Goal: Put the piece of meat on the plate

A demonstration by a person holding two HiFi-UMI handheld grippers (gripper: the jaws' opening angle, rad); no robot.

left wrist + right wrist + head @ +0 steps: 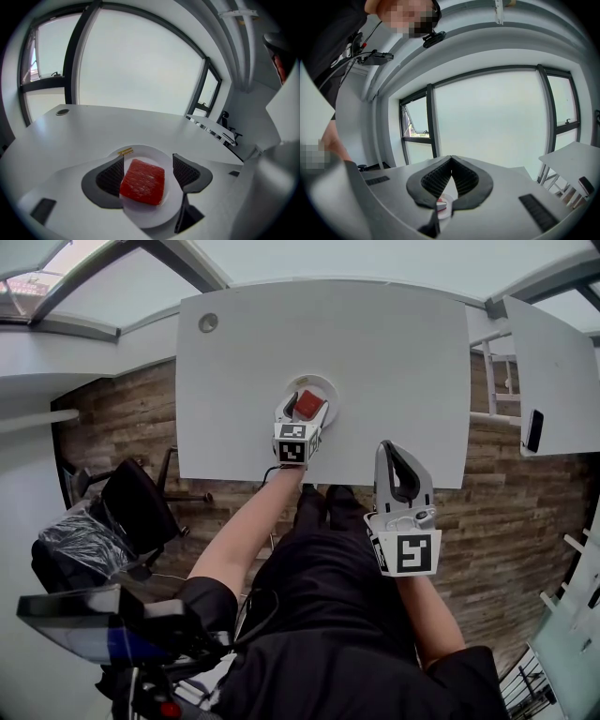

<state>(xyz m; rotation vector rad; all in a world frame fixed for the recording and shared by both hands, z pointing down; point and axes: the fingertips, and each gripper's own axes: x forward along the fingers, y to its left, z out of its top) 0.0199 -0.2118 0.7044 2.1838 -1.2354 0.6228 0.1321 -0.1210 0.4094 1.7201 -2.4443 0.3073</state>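
The meat (143,182) lies on the plate (154,216) near the bench's (375,362) near edge, between the left hand-held gripper's (147,161) wide jaws. The right hand-held gripper (451,160) is closed and empty.

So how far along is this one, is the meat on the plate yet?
Done: the piece of meat lies flat on the white plate on the table. In hand: the left gripper straddles the meat with its jaws open, not clamping it. Left: probably only drawing that gripper away. The right gripper is shut and empty, held back off the table's near edge.
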